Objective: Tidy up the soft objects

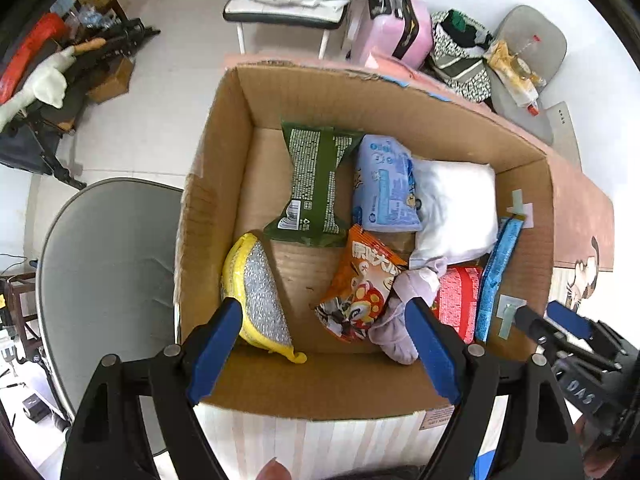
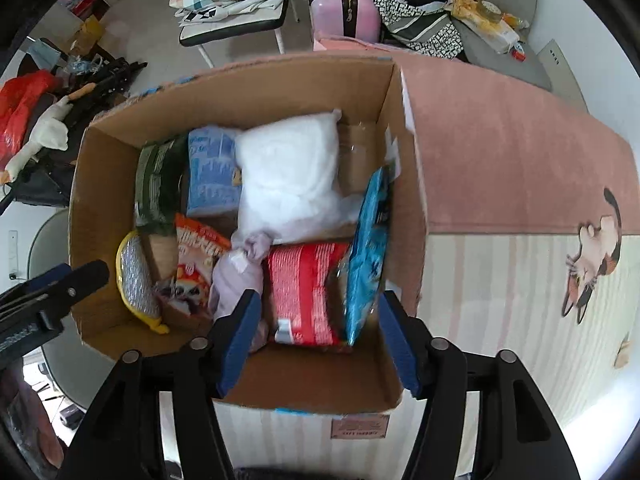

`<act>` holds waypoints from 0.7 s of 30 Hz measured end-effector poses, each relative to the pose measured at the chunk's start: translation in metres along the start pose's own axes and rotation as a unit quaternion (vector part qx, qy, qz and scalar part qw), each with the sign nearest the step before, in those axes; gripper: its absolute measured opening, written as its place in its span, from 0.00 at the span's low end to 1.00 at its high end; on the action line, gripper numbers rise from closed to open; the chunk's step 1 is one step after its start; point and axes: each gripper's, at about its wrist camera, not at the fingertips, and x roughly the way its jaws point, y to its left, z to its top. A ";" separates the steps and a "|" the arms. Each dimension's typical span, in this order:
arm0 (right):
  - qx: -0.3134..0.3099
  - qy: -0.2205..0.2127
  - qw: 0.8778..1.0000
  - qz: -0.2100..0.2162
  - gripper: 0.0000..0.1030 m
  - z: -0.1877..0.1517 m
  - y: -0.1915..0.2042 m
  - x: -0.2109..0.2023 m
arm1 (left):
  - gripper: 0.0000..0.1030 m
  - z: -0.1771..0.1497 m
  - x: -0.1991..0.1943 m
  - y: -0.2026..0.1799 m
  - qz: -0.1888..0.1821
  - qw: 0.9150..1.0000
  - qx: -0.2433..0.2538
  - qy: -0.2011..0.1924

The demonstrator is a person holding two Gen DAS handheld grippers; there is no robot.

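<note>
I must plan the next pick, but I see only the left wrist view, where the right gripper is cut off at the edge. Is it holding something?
Observer: No. The right gripper is open, and nothing is pinched between its pads.
Operator: What lies in front of its fingers?
Observer: The red packet, lying flat in the box. Its whole printed side shows, with the lilac cloth just beside it.

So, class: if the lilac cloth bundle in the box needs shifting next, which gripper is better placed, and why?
Probably the left gripper: it is open, with the lilac cloth bundle beside its right finger. The right gripper hangs open over the red packet.
</note>
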 end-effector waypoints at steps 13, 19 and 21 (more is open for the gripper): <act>0.004 -0.028 1.000 0.003 0.88 -0.036 -0.006 -0.018 | 0.98 -0.035 -0.023 -0.029 0.039 0.997 0.021 -0.058; 0.010 -0.050 0.999 0.003 1.00 -0.044 -0.014 -0.042 | 0.98 -0.040 -0.039 -0.033 0.039 0.996 0.018 -0.078; 0.009 -0.064 0.998 -0.002 1.00 -0.049 -0.016 -0.055 | 0.98 -0.044 -0.051 -0.035 0.038 0.995 0.020 -0.090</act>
